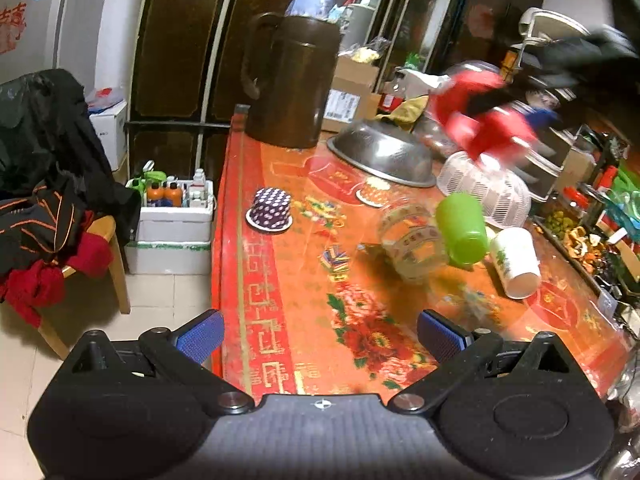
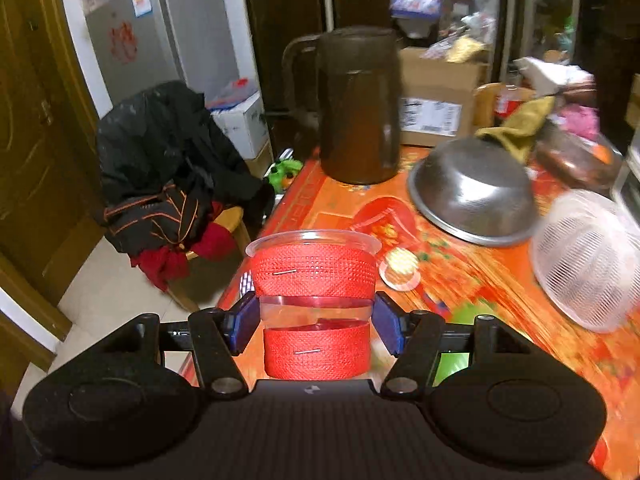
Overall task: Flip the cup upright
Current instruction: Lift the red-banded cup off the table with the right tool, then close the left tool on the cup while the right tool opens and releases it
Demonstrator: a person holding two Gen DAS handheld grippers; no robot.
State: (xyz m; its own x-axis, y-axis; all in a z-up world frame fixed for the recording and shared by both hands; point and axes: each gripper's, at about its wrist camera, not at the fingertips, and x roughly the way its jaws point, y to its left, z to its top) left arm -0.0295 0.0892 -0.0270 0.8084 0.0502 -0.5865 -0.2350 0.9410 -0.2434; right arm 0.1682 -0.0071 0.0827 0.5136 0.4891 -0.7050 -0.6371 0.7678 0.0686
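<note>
My right gripper [image 2: 316, 328] is shut on a clear plastic cup with red bands [image 2: 314, 276], held above the table with its rim pointing away from the camera. In the left wrist view the same cup [image 1: 484, 116] appears blurred and tilted in the air at the upper right. My left gripper [image 1: 320, 334] is open and empty over the table's front edge. On the table lie a green cup [image 1: 464, 228] on its side, a white cup [image 1: 514, 260] on its side, a clear printed cup [image 1: 412, 240] on its side, and a purple dotted cup [image 1: 270, 208] upside down.
A dark brown jug [image 1: 292, 80] stands at the table's far end, with an upturned steel bowl [image 1: 384, 152] and a white mesh basket [image 1: 484, 188] to its right. A small upturned cup [image 1: 374, 192] sits near the bowl. Clutter lines the right edge; a chair with clothes [image 1: 48, 184] stands left.
</note>
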